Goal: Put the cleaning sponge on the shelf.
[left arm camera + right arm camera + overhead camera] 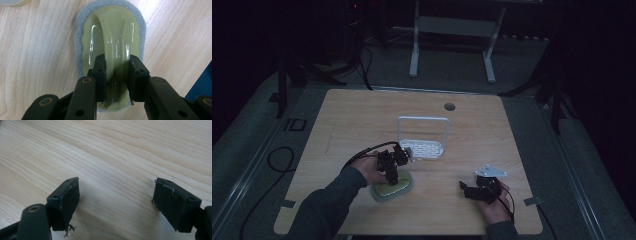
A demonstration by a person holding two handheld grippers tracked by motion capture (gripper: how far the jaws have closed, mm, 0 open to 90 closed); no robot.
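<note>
A scrubbing pad lies flat on the wooden table, near the front and left of centre. It has a glossy yellow-green plastic top with a raised arched handle and a grey sponge rim. My left gripper points down onto it, and in the left gripper view its jaws press against both sides of the handle. My right gripper rests low at the front right; its fingers stand wide apart over bare wood with nothing between them.
A white wire-framed rack with a slotted base stands at the table's middle, just behind the pad. A round cable hole sits farther back. Black cables trail off the left edge. A white stand's legs are on the floor beyond.
</note>
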